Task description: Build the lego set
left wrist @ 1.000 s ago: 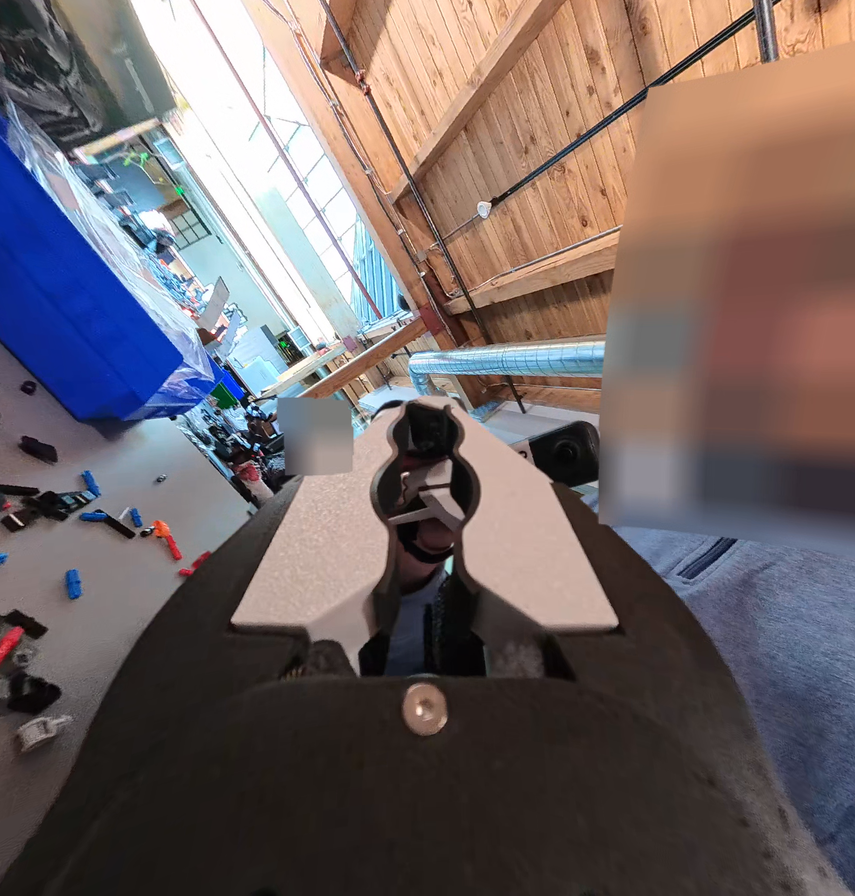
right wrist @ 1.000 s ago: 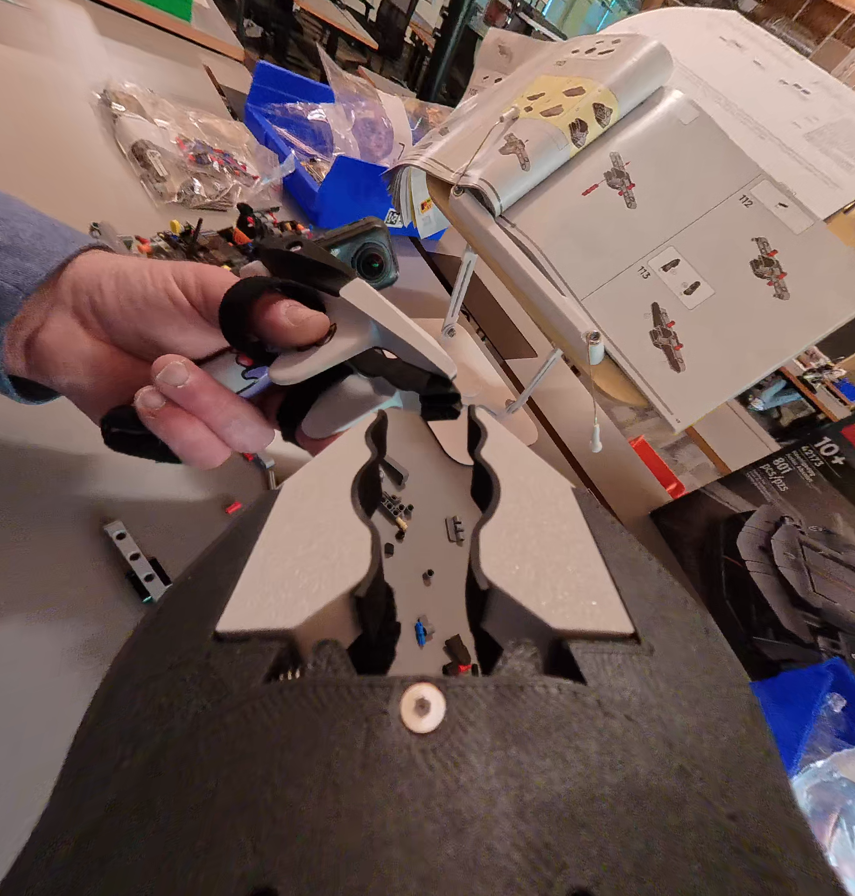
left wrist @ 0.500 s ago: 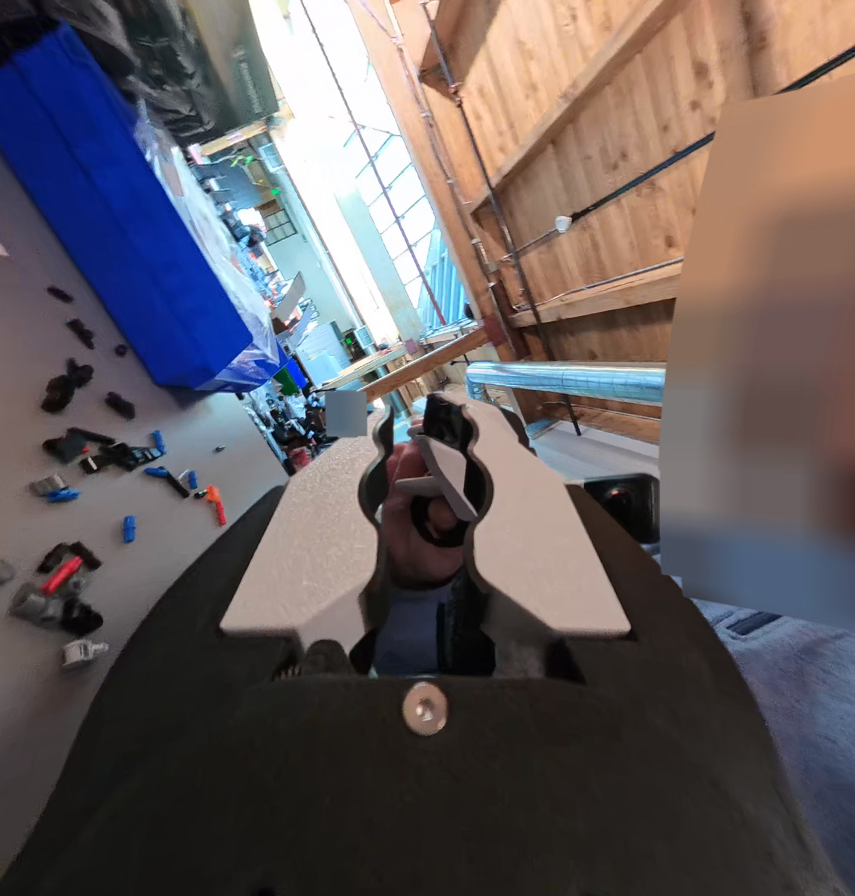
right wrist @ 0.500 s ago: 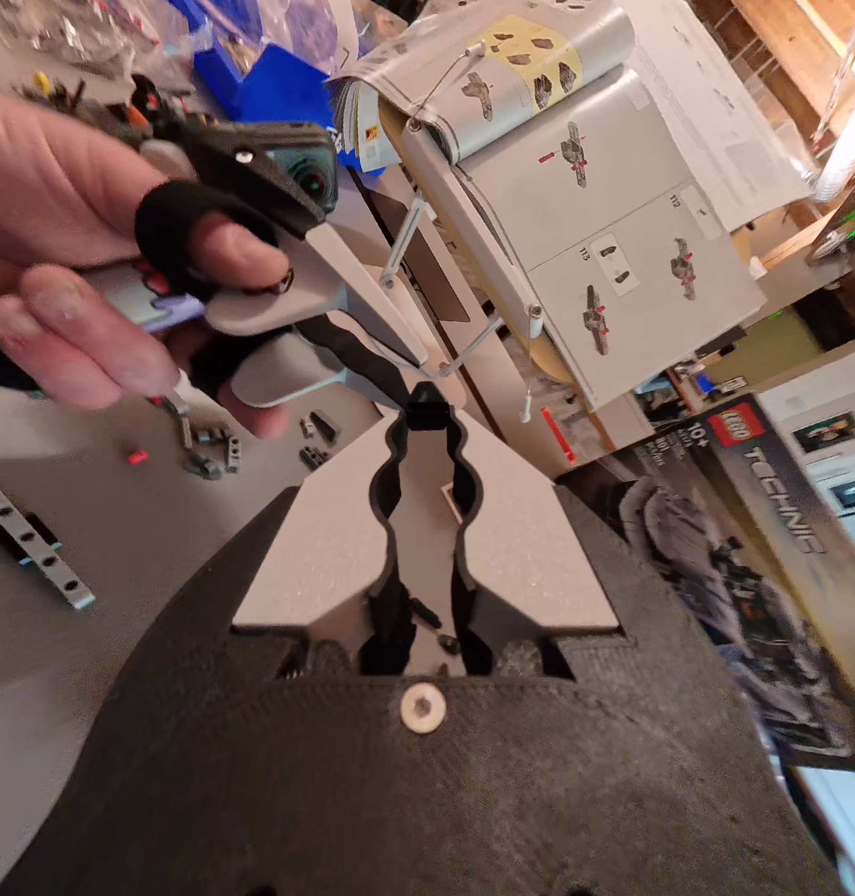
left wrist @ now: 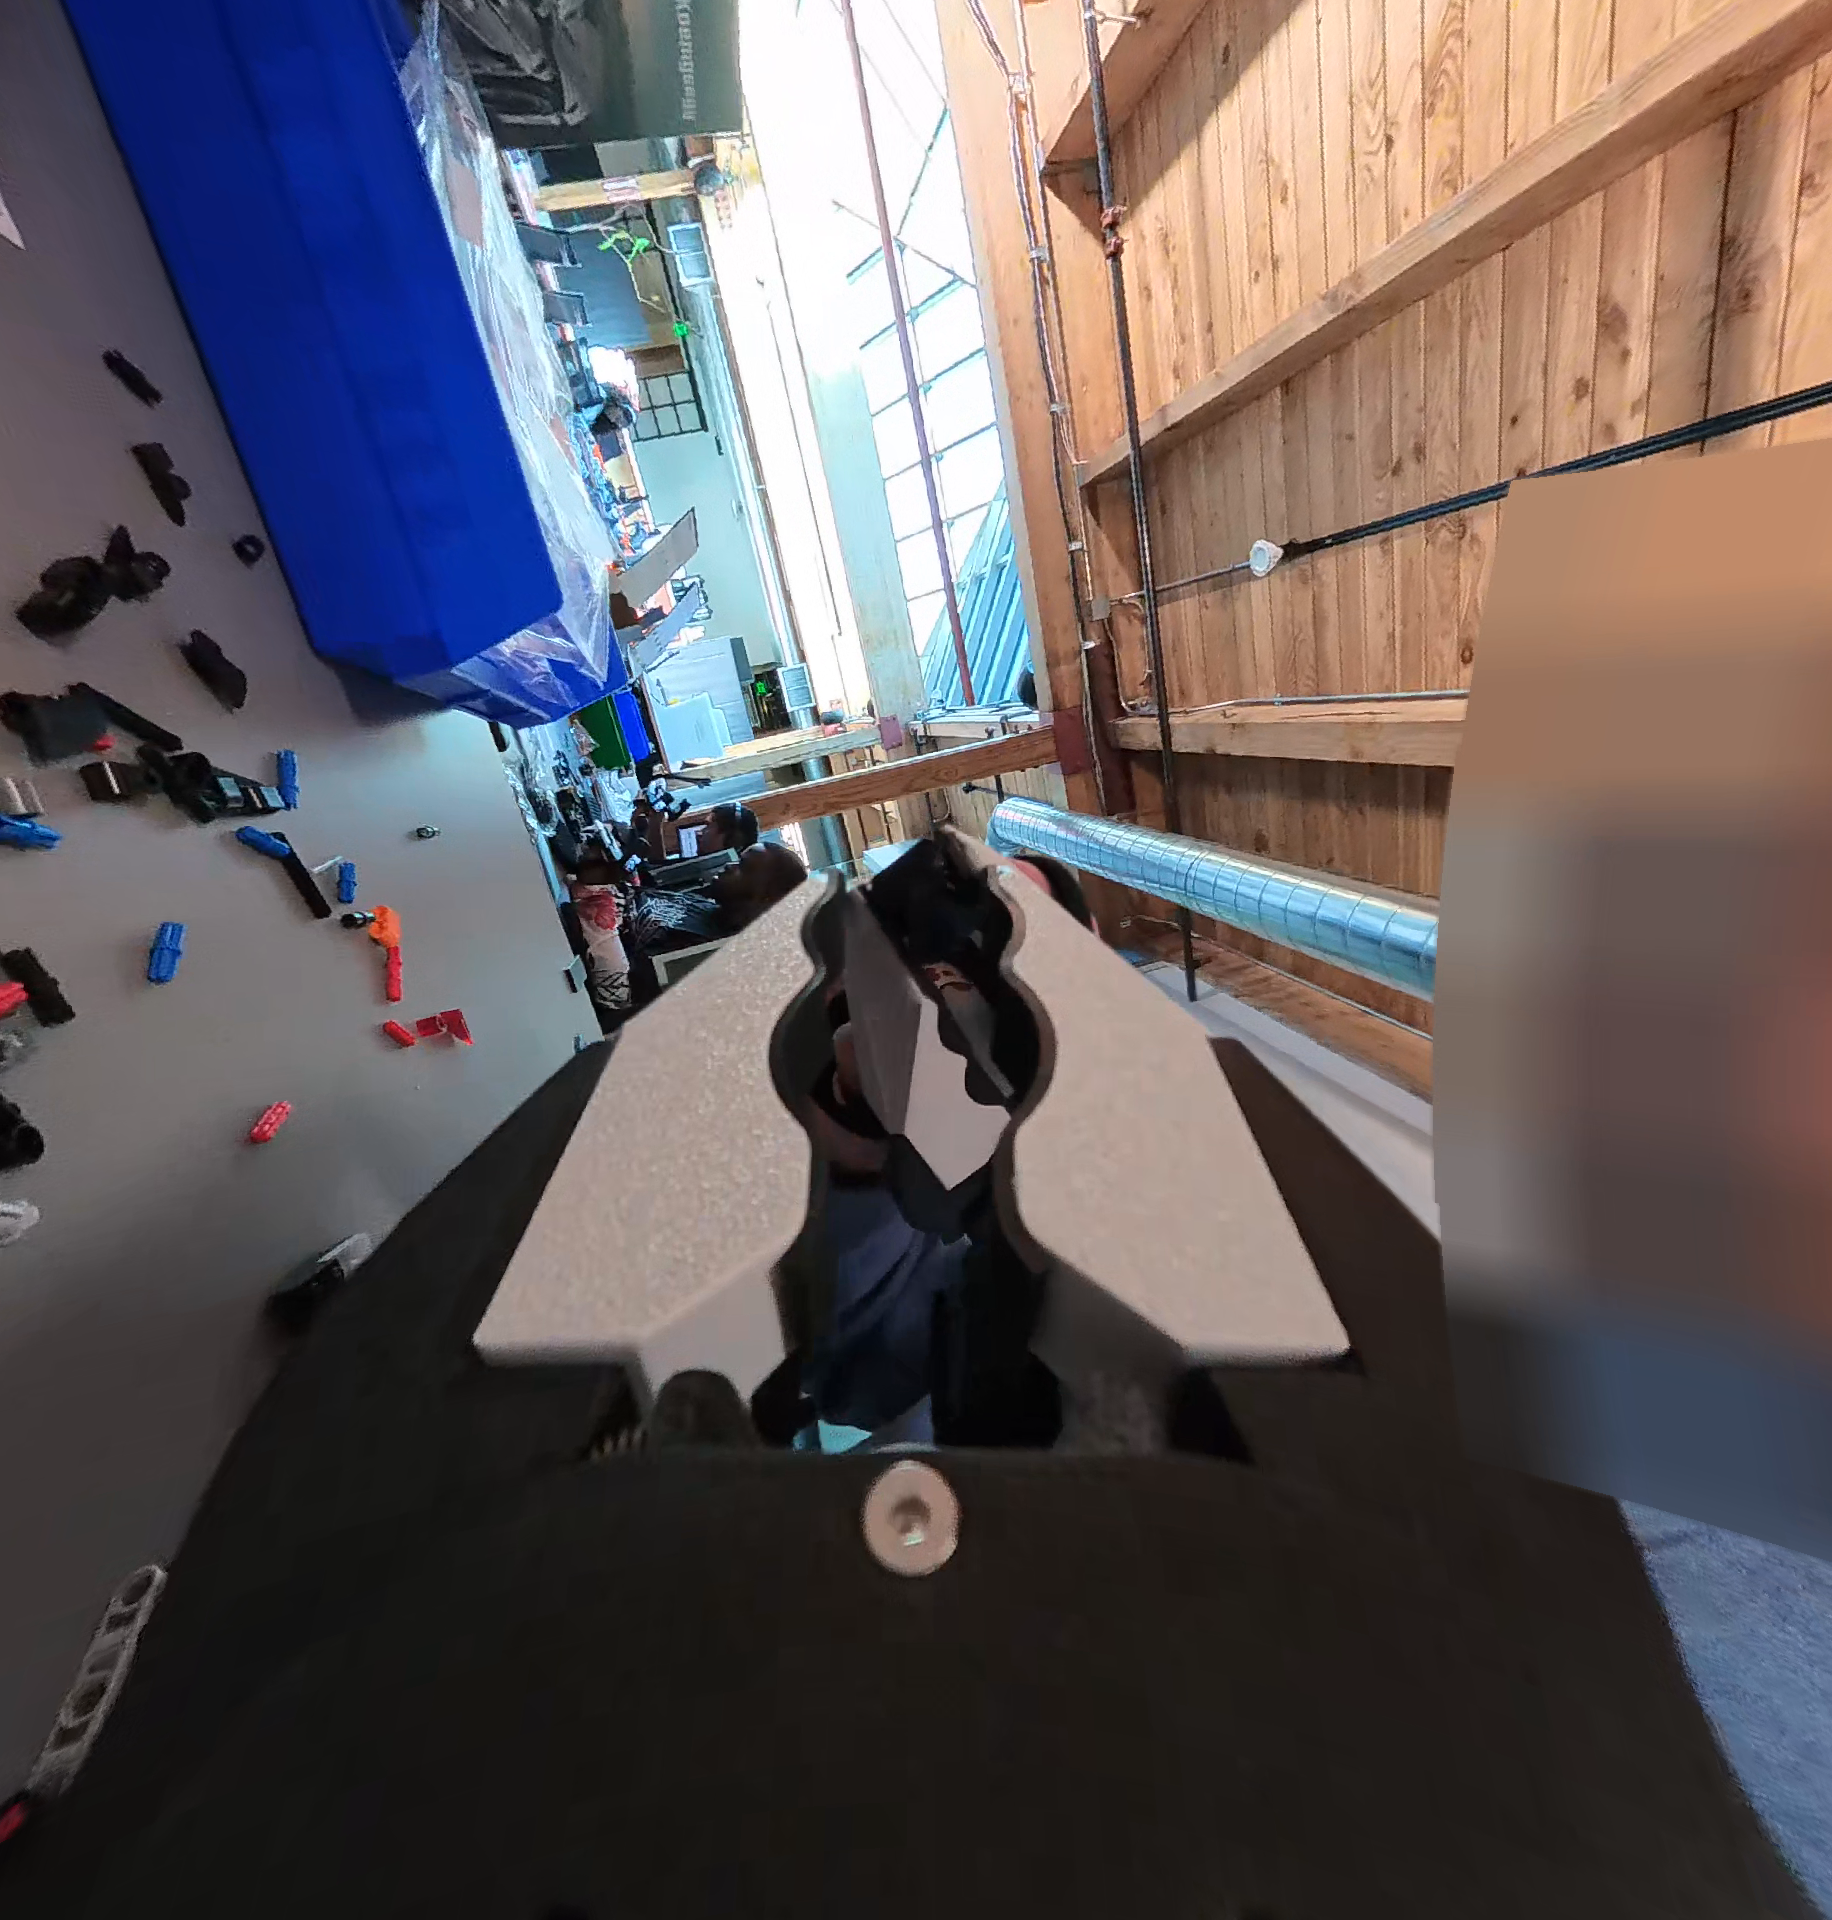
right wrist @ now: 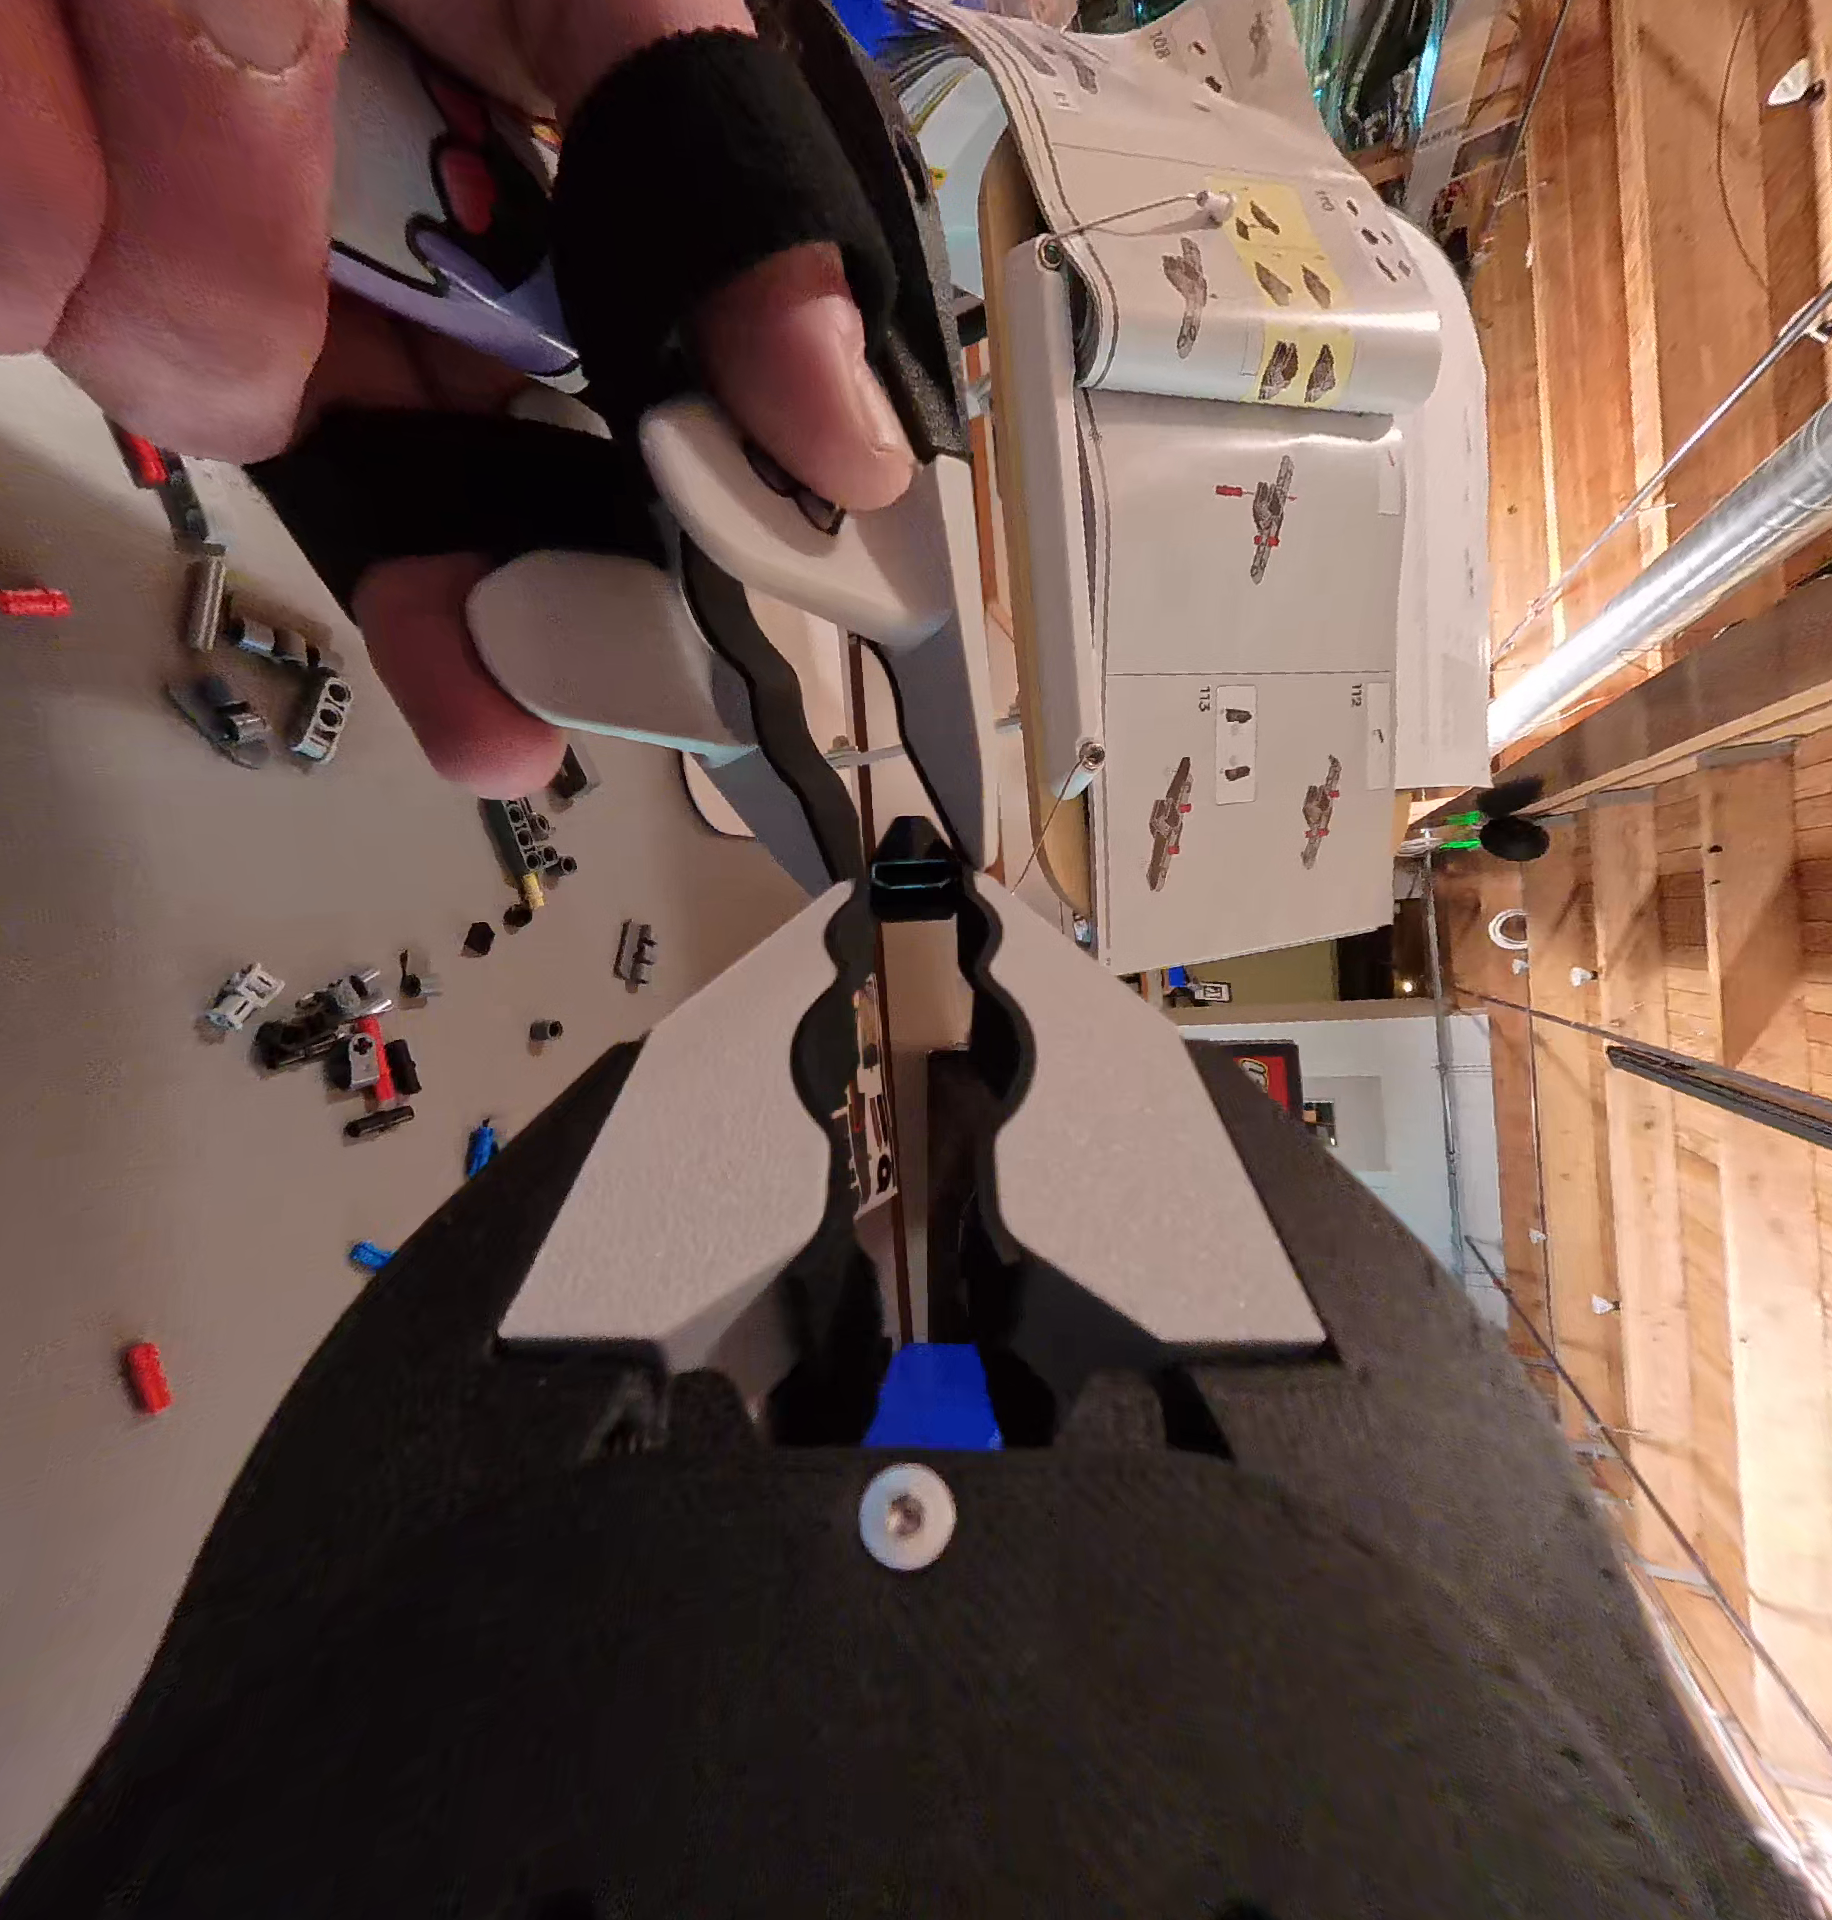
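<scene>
A small black piece (right wrist: pixel 912 883) with a dark rectangular slot in its face sits pinched at the tips of the right tongs (right wrist: pixel 912 899), at centre frame in the right wrist view. The left tongs (right wrist: pixel 896 831) come down from the upper left of that frame, held by a hand (right wrist: pixel 299 260), their tips meeting the same piece from above; whether they clamp it or only touch it cannot be told.

In the left wrist view the left tongs (left wrist: pixel 917 888) have their tips close together around something black, with the right tongs' grey fingers (left wrist: pixel 907 1049) seen through the gap.

Only the right view shows the open booklet (right wrist: pixel 1244 582) on its stand at upper centre. Both views show loose parts on the grey desk (right wrist: pixel 81 1091), but only the left shows the blue bin (left wrist: pixel 320 343) at upper left.
</scene>
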Action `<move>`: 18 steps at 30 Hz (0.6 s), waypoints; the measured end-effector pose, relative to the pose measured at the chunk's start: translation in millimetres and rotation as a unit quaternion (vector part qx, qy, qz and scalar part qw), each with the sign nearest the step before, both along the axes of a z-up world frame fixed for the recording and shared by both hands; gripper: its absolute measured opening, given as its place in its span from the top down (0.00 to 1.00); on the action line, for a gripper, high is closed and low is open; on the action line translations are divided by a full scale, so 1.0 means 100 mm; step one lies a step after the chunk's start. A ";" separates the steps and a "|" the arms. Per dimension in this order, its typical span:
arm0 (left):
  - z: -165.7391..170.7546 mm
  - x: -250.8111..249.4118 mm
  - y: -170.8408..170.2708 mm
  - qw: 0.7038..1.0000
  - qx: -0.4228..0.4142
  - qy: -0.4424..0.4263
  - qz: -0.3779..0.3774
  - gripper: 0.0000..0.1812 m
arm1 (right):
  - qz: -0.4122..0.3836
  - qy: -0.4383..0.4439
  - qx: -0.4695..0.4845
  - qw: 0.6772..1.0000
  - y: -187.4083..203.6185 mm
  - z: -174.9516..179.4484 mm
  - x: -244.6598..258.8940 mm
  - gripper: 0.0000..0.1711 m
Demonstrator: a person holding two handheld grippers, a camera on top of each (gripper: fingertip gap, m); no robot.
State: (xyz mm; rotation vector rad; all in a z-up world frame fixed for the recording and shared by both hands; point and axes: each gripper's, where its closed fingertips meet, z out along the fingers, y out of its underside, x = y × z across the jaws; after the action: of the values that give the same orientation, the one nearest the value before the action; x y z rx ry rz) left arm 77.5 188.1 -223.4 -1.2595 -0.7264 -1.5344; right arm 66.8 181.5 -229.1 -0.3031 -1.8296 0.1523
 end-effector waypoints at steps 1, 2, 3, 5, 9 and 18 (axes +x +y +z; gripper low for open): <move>-0.01 0.00 0.00 1.000 -0.001 -0.001 0.001 0.88 | 0.000 -0.002 -0.001 1.000 0.00 -0.01 0.00 0.93; -0.02 -0.01 0.00 1.000 -0.001 0.000 0.004 0.88 | -0.001 -0.001 0.003 1.000 -0.01 -0.02 0.00 0.92; -0.03 -0.01 -0.01 1.000 -0.001 0.001 0.006 0.88 | -0.002 0.000 0.006 1.000 -0.01 -0.02 -0.01 0.92; -0.05 -0.02 -0.01 1.000 -0.004 0.004 0.010 0.88 | -0.003 -0.004 -0.005 1.000 -0.01 -0.04 -0.02 0.92; -0.07 -0.06 0.00 1.000 -0.006 0.021 0.017 0.88 | -0.018 -0.003 -0.030 0.999 0.00 -0.06 -0.05 0.92; -0.14 -0.10 0.01 0.999 -0.009 0.024 0.022 0.89 | -0.032 -0.017 -0.046 0.998 0.02 -0.14 -0.08 0.92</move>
State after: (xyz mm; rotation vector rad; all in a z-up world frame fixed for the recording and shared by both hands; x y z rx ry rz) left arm 67.4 189.1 -237.6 -1.2821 -0.7335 -1.4605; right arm 58.9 183.9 -243.1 -0.4310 -1.8477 0.1870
